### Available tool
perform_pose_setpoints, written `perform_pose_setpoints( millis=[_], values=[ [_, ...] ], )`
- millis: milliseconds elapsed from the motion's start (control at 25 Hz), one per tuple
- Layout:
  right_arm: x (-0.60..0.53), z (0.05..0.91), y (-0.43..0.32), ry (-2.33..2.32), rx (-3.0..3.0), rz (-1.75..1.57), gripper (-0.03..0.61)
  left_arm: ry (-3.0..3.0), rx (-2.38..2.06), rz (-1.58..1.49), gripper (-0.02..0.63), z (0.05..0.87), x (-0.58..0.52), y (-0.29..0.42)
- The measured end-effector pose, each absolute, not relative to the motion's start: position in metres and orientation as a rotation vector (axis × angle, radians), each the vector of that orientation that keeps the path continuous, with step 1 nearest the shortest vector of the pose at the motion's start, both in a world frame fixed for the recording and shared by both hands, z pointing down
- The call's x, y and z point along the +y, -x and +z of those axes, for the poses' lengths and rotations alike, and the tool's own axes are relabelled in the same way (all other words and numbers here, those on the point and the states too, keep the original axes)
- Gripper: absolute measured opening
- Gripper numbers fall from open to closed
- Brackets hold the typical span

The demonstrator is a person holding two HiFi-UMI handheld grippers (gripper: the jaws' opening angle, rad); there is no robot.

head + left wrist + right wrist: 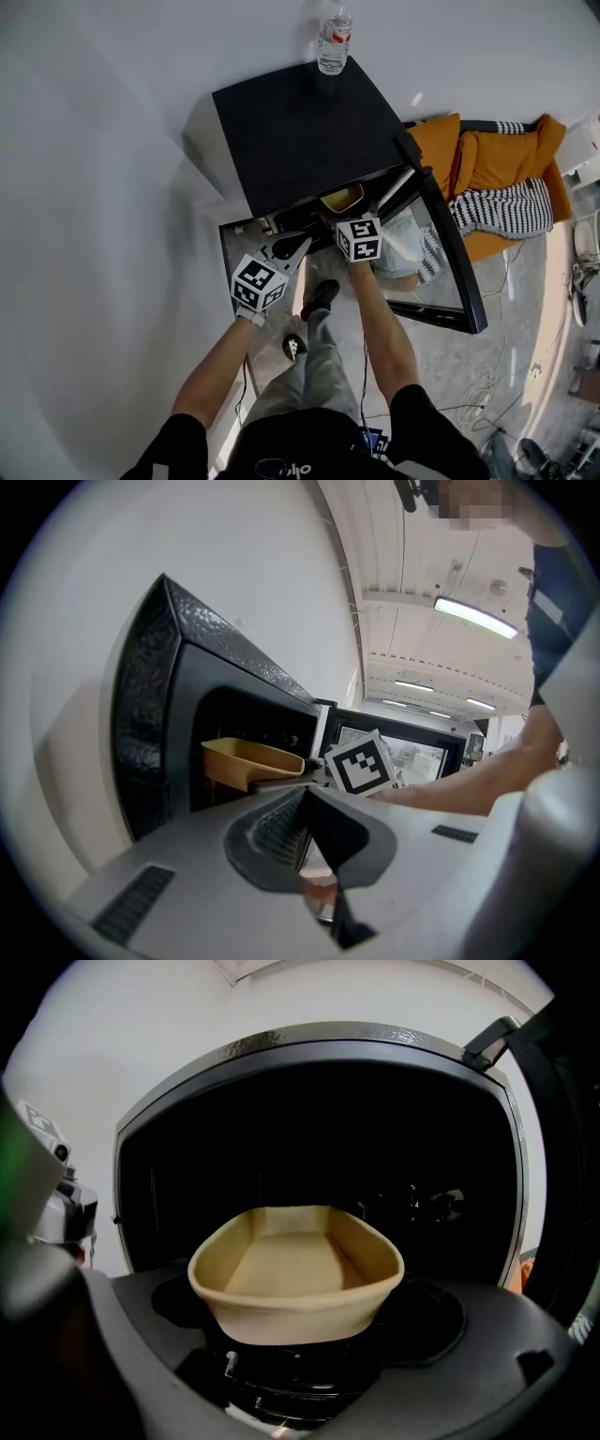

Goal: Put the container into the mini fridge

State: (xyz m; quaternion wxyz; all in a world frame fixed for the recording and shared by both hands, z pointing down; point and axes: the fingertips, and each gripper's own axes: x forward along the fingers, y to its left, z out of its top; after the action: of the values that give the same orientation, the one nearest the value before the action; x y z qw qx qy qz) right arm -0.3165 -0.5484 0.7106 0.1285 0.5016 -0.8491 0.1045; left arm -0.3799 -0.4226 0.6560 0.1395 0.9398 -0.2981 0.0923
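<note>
bottle [335, 42] top cropped, fridge [319, 1147] interior dark

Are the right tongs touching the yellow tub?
Touching. The right gripper view shows the right tongs closed on the near end of the tub, holding it up at the mini fridge opening.

A grey polished floor [530, 309] carries a black box-shaped mini fridge [300, 122] against the white wall, its door open; on the fridge's flat top a clear plastic water bottle [334, 39] stands upright at the back edge; an orange cushioned seat [492, 155] and loose cables [487, 384] lie on the floor nearby.
</note>
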Motion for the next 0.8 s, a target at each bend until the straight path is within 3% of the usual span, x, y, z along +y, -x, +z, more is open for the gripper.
perform_pose_setpoints(
  millis=[800],
  values=[
    [-0.561,0.720,0.323,-1.463,-2.453,0.262,0.531,-2.708,-0.885,0.260,0.008,0.660,-0.426,0.380]
  ],
)
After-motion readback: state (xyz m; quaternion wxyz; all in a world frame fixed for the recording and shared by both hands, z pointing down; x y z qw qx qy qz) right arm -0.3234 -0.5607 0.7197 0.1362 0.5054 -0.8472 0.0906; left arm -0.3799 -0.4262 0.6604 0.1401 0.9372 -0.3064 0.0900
